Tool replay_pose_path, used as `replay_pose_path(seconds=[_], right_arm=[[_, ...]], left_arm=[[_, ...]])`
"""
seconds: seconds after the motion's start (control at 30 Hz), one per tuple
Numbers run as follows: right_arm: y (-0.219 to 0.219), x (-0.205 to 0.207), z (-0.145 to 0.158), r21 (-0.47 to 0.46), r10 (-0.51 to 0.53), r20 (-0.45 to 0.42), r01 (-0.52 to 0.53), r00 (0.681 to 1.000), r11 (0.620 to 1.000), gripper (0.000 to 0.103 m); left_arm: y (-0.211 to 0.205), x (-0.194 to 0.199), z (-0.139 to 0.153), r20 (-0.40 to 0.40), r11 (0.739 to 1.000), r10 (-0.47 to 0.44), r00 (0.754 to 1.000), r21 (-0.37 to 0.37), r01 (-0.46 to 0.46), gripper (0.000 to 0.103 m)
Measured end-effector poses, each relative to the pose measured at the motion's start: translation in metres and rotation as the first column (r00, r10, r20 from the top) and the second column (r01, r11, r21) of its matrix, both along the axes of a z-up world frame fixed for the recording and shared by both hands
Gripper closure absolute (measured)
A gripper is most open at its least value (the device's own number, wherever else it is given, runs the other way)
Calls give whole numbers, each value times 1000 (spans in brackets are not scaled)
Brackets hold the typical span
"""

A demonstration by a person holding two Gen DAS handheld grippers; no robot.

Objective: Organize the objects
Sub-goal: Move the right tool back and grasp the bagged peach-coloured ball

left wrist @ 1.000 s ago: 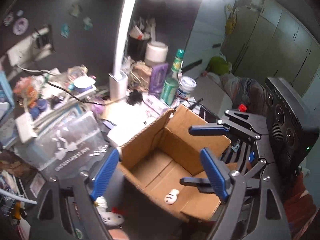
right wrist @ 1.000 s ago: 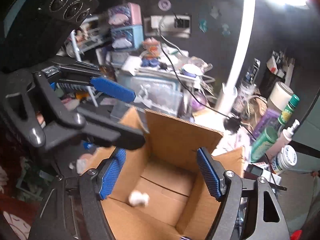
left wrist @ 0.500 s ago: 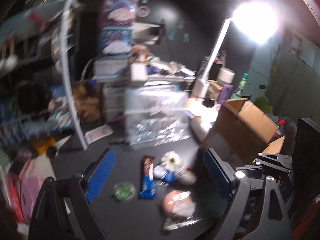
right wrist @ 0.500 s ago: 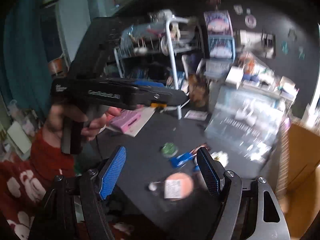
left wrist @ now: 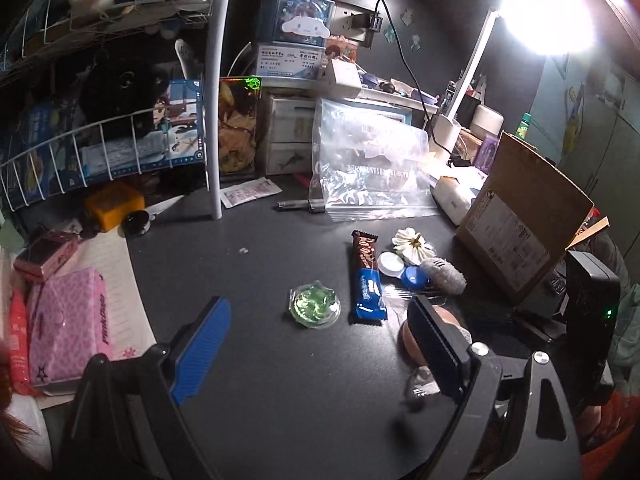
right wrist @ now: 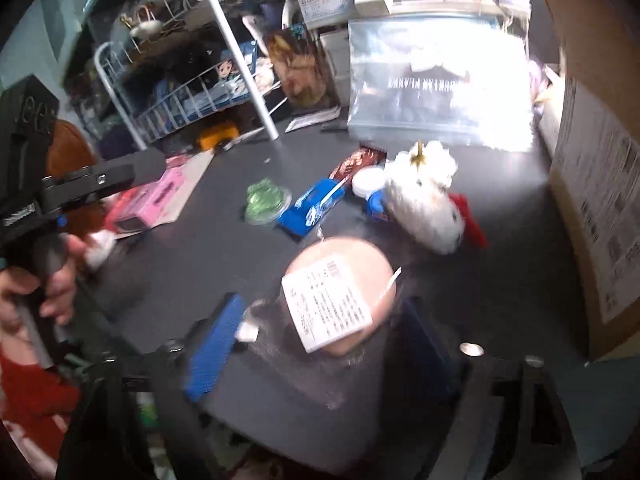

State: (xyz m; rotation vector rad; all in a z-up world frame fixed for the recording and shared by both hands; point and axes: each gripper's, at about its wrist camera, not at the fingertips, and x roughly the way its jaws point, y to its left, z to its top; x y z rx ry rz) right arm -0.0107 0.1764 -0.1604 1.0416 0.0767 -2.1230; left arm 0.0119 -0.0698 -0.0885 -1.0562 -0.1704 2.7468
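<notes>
On the near tabletop [left wrist: 260, 360]: wrapped bun [right wrist: 340, 292], between the wide-open right hand-held gripper [right wrist: 320, 340]; left hand-held gripper [left wrist: 320, 352] wide, empty. Box [left wrist: 520, 232] far right. Risk: slippery wrapper slips from fingers.

The desk [left wrist: 260, 360] is plain black, and on it lie a clear green dish [left wrist: 315, 307], a brown and blue snack bar [left wrist: 367, 276], a white flower [left wrist: 413, 245] and a peach-pink round pack [right wrist: 340, 292] with a white printed label. The box [left wrist: 520, 220] is plain brown cardboard, the tissue pack [left wrist: 66, 324] pink with a fine pattern. The finger pads [left wrist: 202, 350] are blue and ribbed.
</notes>
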Motion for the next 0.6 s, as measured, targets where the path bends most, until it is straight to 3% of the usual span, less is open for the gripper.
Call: replay_pose_path(seconds=[0.13, 0.23, 0.33, 0.47, 0.5, 0.6], right_arm=[[-21, 5, -7, 42, -67, -53, 69, 996, 997, 9], [-38, 12, -15, 122, -98, -159, 118, 982, 985, 10], [-37, 19, -17, 146, -103, -219, 137, 970, 980, 23], [-26, 22, -17, 160, -83, -234, 122, 969, 980, 32], [-22, 23, -16, 159, -74, -234, 113, 970, 981, 42], [-12, 24, -12, 129, -35, -206, 63, 978, 990, 43]], left_arm=[[-5, 2, 0, -6, 1000, 3, 1000, 19, -3, 14], [-8, 1, -1, -1, 1000, 12, 1000, 21, -12, 14], [-7, 1, -4, 12, 1000, 3, 1000, 19, -3, 14], [0, -2, -6, 21, 999, -29, 999, 27, 29, 14], [4, -2, -6, 24, 999, -44, 999, 32, 44, 14], [17, -5, -6, 30, 994, -99, 995, 48, 98, 14]])
